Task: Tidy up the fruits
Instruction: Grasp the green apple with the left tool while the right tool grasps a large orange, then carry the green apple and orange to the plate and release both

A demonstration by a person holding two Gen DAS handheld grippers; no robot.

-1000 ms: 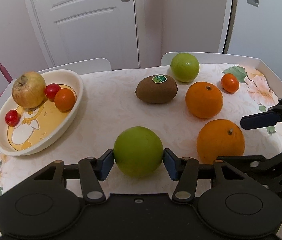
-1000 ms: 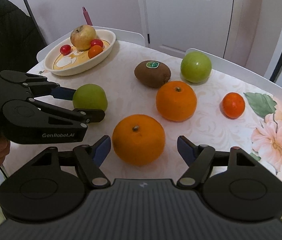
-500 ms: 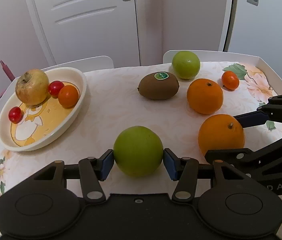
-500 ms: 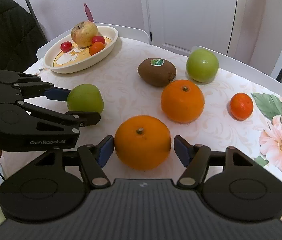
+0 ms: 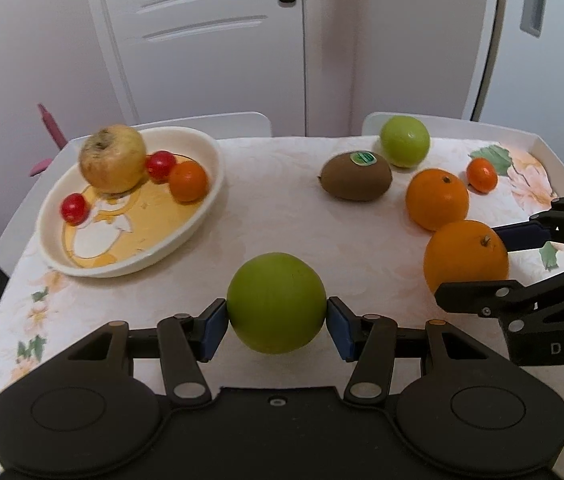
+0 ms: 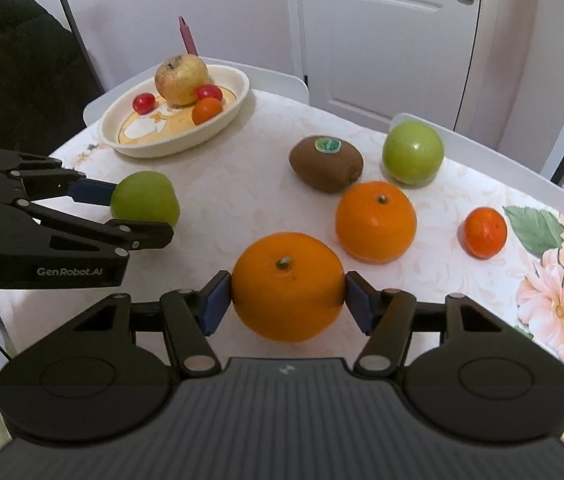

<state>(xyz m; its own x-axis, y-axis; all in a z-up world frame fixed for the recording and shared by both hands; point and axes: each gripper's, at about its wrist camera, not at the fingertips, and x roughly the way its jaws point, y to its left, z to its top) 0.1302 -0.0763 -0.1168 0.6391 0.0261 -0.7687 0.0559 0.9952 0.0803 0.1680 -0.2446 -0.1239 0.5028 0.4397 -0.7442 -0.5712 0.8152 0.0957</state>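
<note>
The left hand-held gripper (image 5: pixel 277 322) clamps a green apple (image 5: pixel 276 303); the right hand-held gripper (image 6: pixel 288 298) clamps an orange (image 6: pixel 288 286). A kiwi (image 5: pixel 356 176) and the bowl (image 5: pixel 206 216) lie beyond on the table (image 5: pixel 274 208).

A green apple (image 5: pixel 276 302) is sitting clamped between blue pads, an orange (image 6: pixel 287 286) likewise. A kiwi (image 5: pixel 356 176), second apple (image 5: pixel 405 141), second orange (image 5: pixel 437 199) and tangerine (image 5: pixel 481 175) are lying clustered on the cloth.

We see soft, even indoor light — faint shadows under the fruit, slight motion blur, strong fisheye bending at edges.
</note>
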